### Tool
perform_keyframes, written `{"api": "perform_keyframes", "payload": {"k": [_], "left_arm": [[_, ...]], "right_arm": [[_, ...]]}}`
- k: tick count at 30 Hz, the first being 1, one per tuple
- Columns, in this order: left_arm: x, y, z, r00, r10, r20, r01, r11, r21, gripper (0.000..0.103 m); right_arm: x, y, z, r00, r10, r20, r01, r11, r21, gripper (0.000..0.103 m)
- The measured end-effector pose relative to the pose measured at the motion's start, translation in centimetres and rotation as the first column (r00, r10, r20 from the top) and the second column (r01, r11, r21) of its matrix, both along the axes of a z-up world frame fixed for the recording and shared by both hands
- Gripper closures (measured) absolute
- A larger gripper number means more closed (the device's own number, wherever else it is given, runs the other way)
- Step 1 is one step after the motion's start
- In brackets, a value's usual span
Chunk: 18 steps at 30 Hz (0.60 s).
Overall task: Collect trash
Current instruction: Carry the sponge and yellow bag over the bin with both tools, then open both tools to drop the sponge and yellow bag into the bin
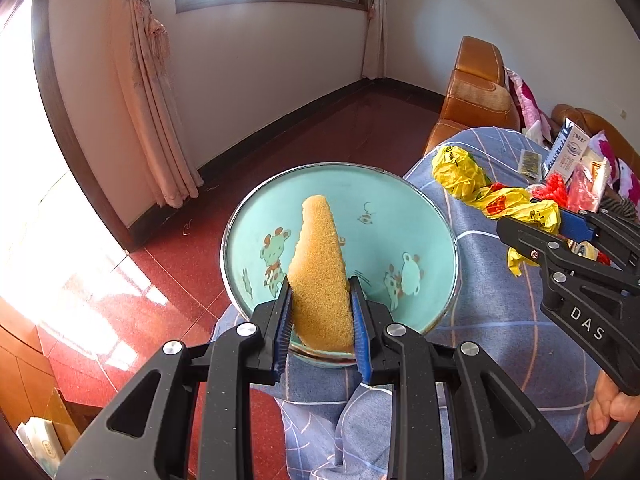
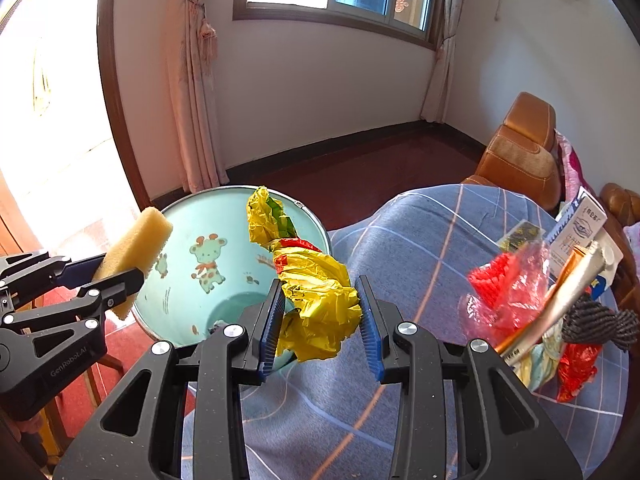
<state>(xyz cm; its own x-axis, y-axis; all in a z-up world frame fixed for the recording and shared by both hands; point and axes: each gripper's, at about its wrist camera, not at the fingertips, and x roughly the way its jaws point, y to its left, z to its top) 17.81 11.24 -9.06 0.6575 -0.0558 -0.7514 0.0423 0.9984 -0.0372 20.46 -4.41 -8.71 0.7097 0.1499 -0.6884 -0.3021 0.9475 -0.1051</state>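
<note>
Black gripper frames fill the bottom of both wrist views, each with blue ribbed pads closed on a piece of rubbish. Going left to right: the left gripper (image 1: 322, 324) is clamped narrow on a yellow sponge (image 1: 320, 272), a long wedge whose long axis runs straight out from the pads and over the teal basin (image 1: 400, 216) — the one with cartoon giraffes printed inside. From the right wrist view that same left gripper (image 2: 120, 276) shows side-on, and there the sponge (image 2: 134, 250) hangs over the near left rim of the basin (image 2: 188, 216), not yet down inside it.

Next along, the right gripper (image 2: 320, 320) holds a crumpled yellow plastic bag (image 2: 316, 300) with red and green print; the bag's twisted tail stretches forward and up across the basin's right rim. So both loads lie over or at the basin's edge, sponge to the left and bag to the right. I judge the left hand nearer to a clean drop, since its sponge points at the basin's middle.

Further right, on the blue checked bedspread (image 2: 420, 248), waits the remaining litter: a red plastic wrapper (image 2: 504, 292), a white printed packet (image 2: 576, 228) and a dark knitted piece (image 2: 600, 320).

Only the left wrist view shows the person's hand (image 1: 612, 408) around the right gripper's (image 1: 560, 222) handle; only the right wrist view shows the basin's bottom.
</note>
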Motion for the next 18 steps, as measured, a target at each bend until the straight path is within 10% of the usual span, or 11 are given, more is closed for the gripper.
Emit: {"api": "perform_keyframes", "payload": {"k": [18], "left_arm": [[4.0,0.9,-2.4,0.998,0.020,-0.060,-0.020,1.000,-0.011,0.076]], "right_arm": [[4.4,2.7,-2.8,0.997,0.007,-0.081,-0.009,1.000,-0.028,0.066]]}}
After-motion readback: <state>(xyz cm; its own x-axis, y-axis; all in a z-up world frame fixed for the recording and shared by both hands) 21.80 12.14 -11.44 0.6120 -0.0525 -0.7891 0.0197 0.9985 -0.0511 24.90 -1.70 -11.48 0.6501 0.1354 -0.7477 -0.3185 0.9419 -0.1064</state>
